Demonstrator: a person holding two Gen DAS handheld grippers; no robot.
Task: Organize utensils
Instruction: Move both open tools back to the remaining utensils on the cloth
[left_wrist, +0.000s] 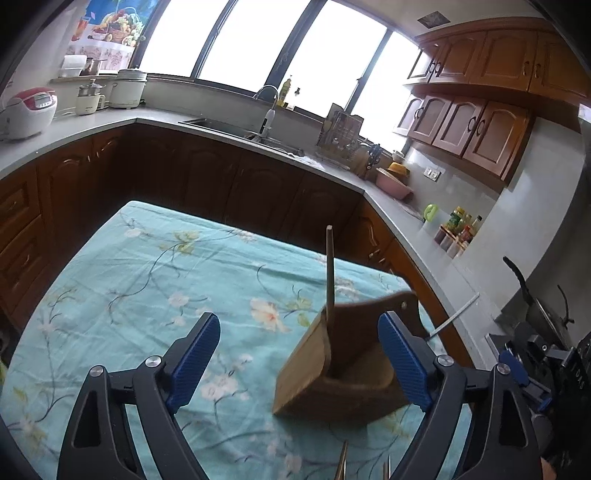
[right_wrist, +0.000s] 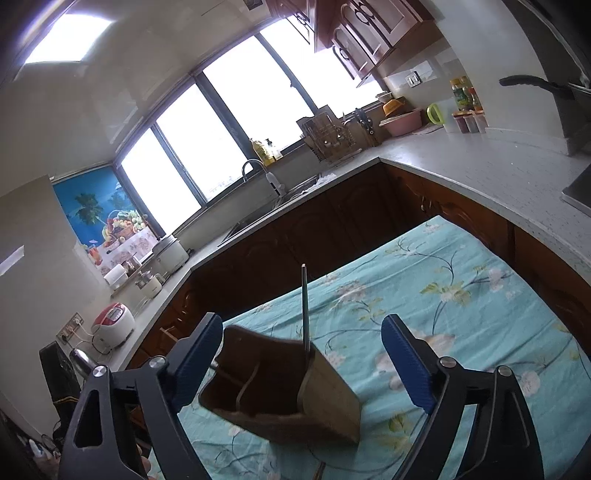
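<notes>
A wooden utensil holder (left_wrist: 306, 376) stands on the table's teal floral cloth (left_wrist: 166, 280). One thin stick-like utensil (left_wrist: 330, 273) stands upright in it. My left gripper (left_wrist: 297, 319) is open, and the holder sits just ahead between its blue pads, closer to the right pad (left_wrist: 402, 358), with no contact visible. In the right wrist view the same holder (right_wrist: 332, 398) with the stick (right_wrist: 304, 306) lies between the open right gripper's (right_wrist: 301, 319) pads, near the left pad (right_wrist: 195, 358). Two utensil tips (left_wrist: 343, 461) poke in at the bottom edge of the left wrist view.
Dark wooden cabinets (left_wrist: 240, 184) and a grey L-shaped counter (left_wrist: 443, 273) run close behind and right of the table. On the counter are a sink (left_wrist: 221, 125), a dish rack (left_wrist: 340, 136), a pink basin (left_wrist: 393, 186), bottles (left_wrist: 458, 229) and a rice cooker (left_wrist: 29, 110).
</notes>
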